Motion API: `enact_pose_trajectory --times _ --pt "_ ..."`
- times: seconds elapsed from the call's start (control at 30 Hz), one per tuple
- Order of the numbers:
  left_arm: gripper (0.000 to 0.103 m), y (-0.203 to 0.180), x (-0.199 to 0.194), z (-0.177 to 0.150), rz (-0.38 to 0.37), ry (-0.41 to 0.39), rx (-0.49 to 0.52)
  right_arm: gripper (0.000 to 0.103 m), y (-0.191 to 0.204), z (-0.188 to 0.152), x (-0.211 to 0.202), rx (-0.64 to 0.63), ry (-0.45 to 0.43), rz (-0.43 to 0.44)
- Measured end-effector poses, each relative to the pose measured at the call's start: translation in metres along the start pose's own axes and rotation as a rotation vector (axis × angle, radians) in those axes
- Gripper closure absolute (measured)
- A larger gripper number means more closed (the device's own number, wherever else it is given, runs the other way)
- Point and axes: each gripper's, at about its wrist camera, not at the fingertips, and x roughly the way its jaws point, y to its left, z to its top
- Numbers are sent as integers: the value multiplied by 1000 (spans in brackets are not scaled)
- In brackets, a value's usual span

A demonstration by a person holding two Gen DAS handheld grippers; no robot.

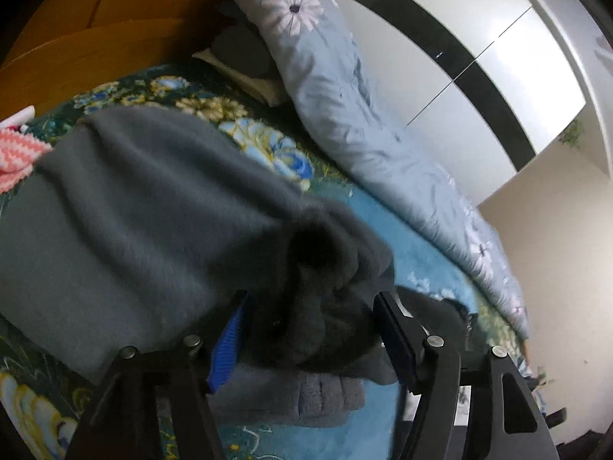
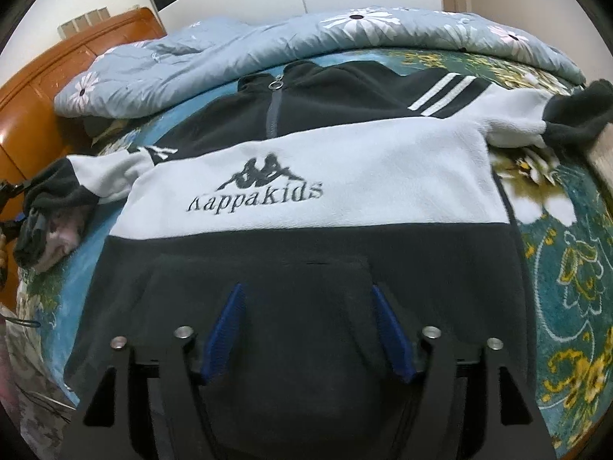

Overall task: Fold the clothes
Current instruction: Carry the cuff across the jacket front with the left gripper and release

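Two views cover this moment, and they share very little. In the left wrist view, the left hand-held gripper (image 1: 310,329) has its jaws apart with the dark cuff (image 1: 325,268) of a fleece sleeve (image 1: 134,211) bunched between them; the cloth fills the gap, yet the pads do not visibly pinch it, so I read the jaws as parted, not clamped. The grey sleeve runs away up-left across the floral bedspread (image 1: 268,145). A pale blue quilt (image 1: 345,115) lies along the far side of the bed, and a pink zigzag knit (image 1: 19,157) peeks in at the left edge.

In the right wrist view, the right hand-held gripper (image 2: 308,335) hovers with jaws apart over the black hem band of the Kappa Kids fleece pullover (image 2: 306,176), gripping nothing. The garment lies front-up and flat on the bed, collar toward the quilt (image 2: 230,50), both sleeves spread outward.

The step in hand looks like the first fold: bringing a sleeve in over the body. Next, the left jaws likely need to close on the cuff and carry it across the chest while the right steadies the hem.

Only the right view shows the whole garment and its layout; only the left shows the cuff sitting between the jaws.
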Motion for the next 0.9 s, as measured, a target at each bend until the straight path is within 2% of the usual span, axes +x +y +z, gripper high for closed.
enact_pose_trajectory --times 0.1,0.17,0.23,0.47,0.6,0.73,0.9 --pt "36 1 3 -3 2 -35 -27 33 0 -2 1 -1 3 -4" --pt "50 2 2 -1 -13 -50 -52 33 0 -3 1 1 3 -5" --pt "73 2 -2 2 -3 -67 -62 33 -1 -5 1 6 2 -4" --pt "77 -29 -26 14 7 -146 6 33 -4 -7 0 21 -13 15" --pt "77 -84 -38 17 -36 -172 118 33 -13 -9 -6 48 -34 42" --pt "77 -149 -31 1 -137 -144 222 33 -28 -11 -9 92 -53 63" --pt "77 -235 13 -27 -234 -38 322 33 -39 -14 -17 89 -71 78"
